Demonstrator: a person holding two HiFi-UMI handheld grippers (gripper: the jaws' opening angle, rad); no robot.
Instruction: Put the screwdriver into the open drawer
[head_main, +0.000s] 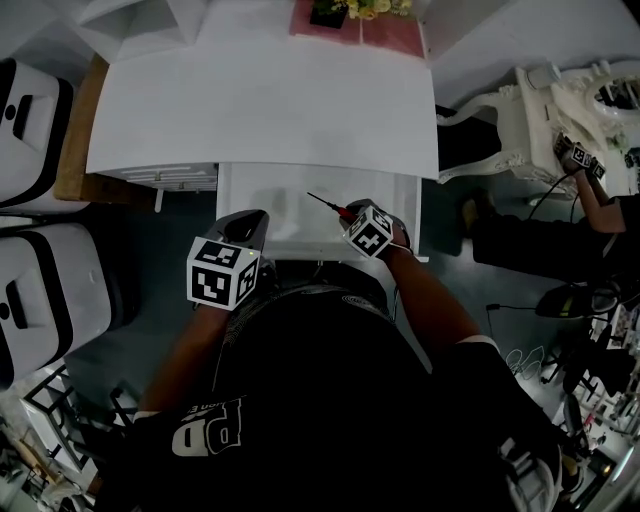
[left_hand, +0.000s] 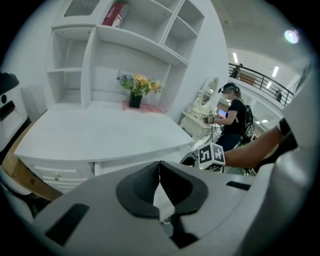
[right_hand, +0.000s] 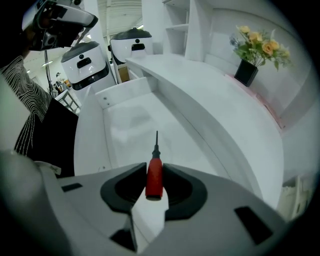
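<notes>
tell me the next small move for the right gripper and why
Probably lower the right gripper a little into the drawer. It is shut on the screwdriver at the red handle. The tip points at the bare drawer floor and seems not yet down on it, so letting go now might drop it.

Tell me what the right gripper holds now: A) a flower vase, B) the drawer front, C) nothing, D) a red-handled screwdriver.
D: the right gripper clamps the screwdriver by its red handle, with the tip pointing over the open drawer.
</notes>
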